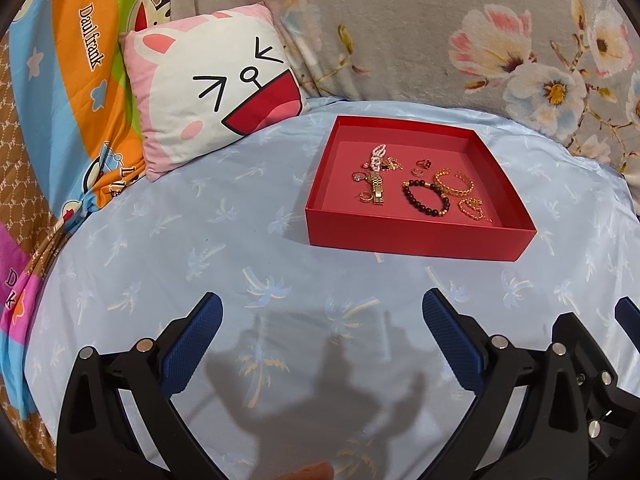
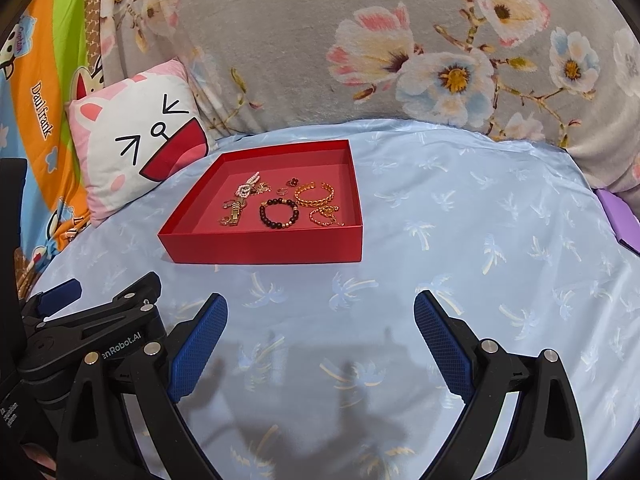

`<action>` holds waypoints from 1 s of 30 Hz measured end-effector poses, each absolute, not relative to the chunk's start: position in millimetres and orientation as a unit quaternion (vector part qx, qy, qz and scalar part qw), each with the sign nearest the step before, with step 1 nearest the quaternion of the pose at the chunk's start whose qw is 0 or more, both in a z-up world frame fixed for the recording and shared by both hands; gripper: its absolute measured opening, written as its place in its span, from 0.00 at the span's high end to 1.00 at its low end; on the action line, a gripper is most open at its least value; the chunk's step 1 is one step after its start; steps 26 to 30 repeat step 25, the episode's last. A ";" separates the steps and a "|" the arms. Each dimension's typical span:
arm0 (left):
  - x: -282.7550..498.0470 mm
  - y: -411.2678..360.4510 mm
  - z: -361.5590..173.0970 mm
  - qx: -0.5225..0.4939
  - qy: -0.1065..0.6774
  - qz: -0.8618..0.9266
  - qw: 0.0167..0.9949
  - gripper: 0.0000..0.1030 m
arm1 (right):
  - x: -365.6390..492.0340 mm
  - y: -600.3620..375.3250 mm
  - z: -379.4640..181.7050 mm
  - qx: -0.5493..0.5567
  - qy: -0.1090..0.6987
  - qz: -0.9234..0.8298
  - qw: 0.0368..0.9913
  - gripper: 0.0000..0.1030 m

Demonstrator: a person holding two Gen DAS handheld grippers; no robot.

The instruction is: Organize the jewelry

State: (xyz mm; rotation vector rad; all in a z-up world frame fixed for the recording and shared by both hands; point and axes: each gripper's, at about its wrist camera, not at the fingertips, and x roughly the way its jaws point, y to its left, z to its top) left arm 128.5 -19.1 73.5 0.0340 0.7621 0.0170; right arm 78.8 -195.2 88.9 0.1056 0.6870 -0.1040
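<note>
A shallow red box [image 1: 416, 236] [image 2: 260, 246] sits on the light blue bedsheet and holds the jewelry. Inside lie a dark bead bracelet [image 1: 426, 198] [image 2: 279, 213], a gold chain cuff [image 1: 454, 183] [image 2: 315, 195], a thin gold chain [image 1: 472, 209] [image 2: 326, 216], a gold watch [image 1: 376, 188] [image 2: 234, 214], a pearl piece [image 1: 378, 156] [image 2: 248, 186] and a few rings [image 1: 422, 165] [image 2: 289, 186]. My left gripper [image 1: 322, 312] is open and empty, short of the box. My right gripper [image 2: 320, 312] is open and empty, beside the left one [image 2: 60, 292].
A cat-face cushion [image 1: 208, 88] [image 2: 136, 140] lies left of the box. A floral grey blanket [image 1: 440, 32] [image 2: 360, 40] runs along the back. A colourful cartoon sheet [image 1: 60, 80] is at the left. A purple object [image 2: 618, 216] sits at the right edge.
</note>
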 end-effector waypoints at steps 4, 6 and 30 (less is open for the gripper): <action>128.6 -18.6 73.5 0.017 0.372 0.004 0.928 0.05 | 78.3 -194.3 89.8 0.053 0.335 -0.051 0.939 0.10; 128.5 -19.9 73.1 0.019 0.372 0.002 0.928 0.05 | 78.4 -194.5 89.3 0.052 0.336 -0.051 0.939 0.10; 126.1 -18.6 68.7 0.020 0.371 0.013 0.928 0.05 | 78.5 -192.2 86.1 0.055 0.340 -0.050 0.937 0.10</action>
